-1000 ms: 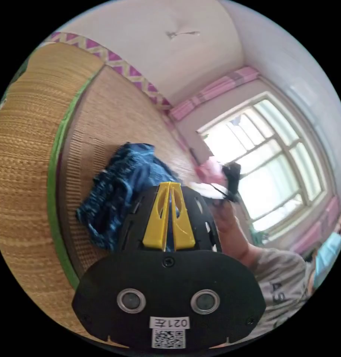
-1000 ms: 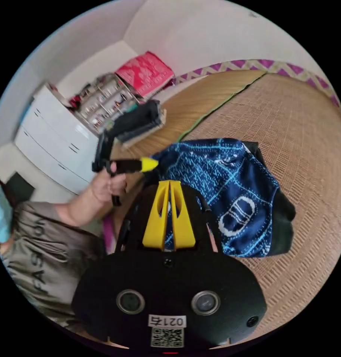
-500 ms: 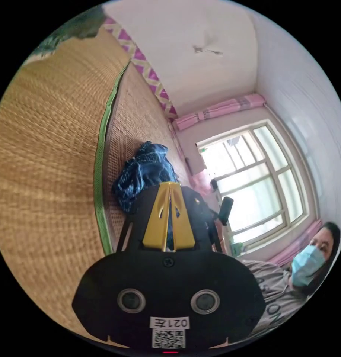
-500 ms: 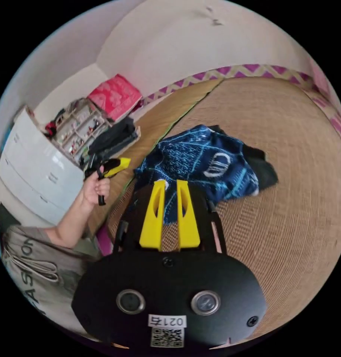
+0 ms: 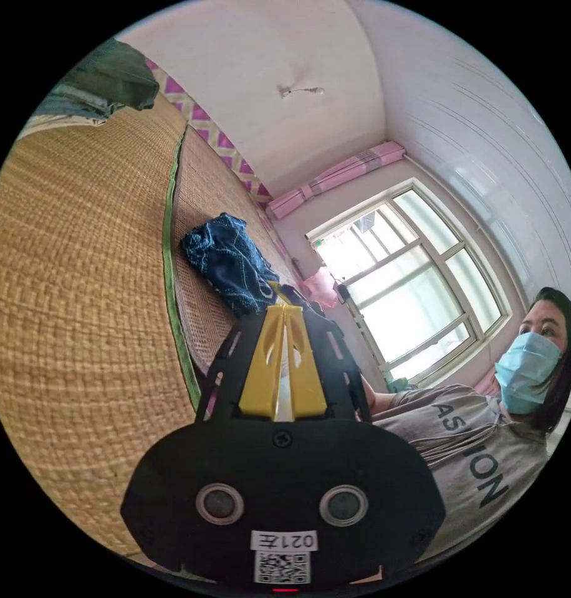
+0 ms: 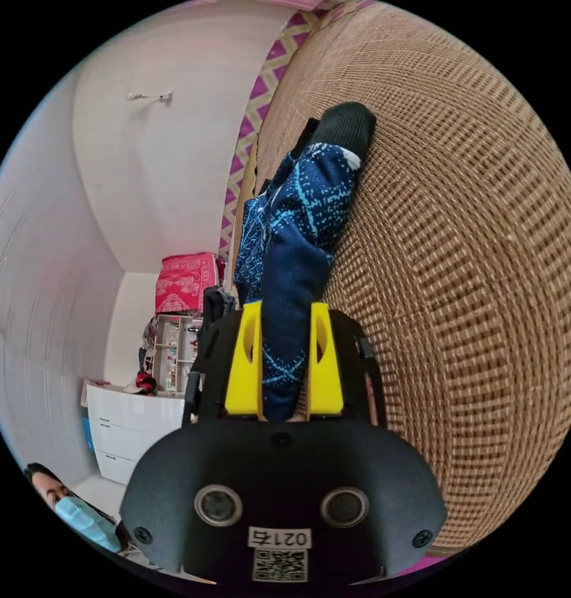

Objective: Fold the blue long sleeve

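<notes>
My right gripper (image 6: 284, 311) now straddles blue long sleeve (image 6: 298, 224), jaws apart, not clamped. Left gripper (image 5: 284, 311) let go, jaws together, backed off woven mat (image 5: 80, 299). Regrasp starting; fold unfinished.

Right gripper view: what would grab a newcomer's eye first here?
Probably the blue long sleeve, bunched on the woven straw mat, with a fold of it between the yellow jaws of the right hand-held gripper. In the left gripper view, the left hand-held gripper has its jaws together, away from the garment.
</notes>
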The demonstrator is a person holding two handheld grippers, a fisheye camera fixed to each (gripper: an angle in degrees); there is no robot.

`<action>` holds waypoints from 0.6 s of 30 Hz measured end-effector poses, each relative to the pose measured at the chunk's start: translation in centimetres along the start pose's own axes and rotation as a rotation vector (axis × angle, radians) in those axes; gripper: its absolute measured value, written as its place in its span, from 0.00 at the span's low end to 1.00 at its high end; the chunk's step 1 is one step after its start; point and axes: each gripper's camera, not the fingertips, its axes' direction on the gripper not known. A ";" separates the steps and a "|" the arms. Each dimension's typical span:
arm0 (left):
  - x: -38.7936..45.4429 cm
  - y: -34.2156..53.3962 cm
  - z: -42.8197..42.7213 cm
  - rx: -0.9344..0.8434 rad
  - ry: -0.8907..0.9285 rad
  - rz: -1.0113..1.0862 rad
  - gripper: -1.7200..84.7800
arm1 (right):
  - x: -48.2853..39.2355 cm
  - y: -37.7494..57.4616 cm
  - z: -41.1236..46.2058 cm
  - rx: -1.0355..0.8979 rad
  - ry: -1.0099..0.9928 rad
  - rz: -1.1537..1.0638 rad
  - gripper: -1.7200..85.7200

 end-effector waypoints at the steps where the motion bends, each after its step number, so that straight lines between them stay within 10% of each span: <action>1: 0.1 0.8 -0.3 0.000 0.000 -0.006 0.01 | 0.2 0.0 0.3 0.008 -0.006 0.012 0.13; 18: 0.9 5.2 0.5 -0.101 -0.012 -0.040 0.01 | -5.5 -19.1 -5.8 -0.392 0.436 -0.221 0.09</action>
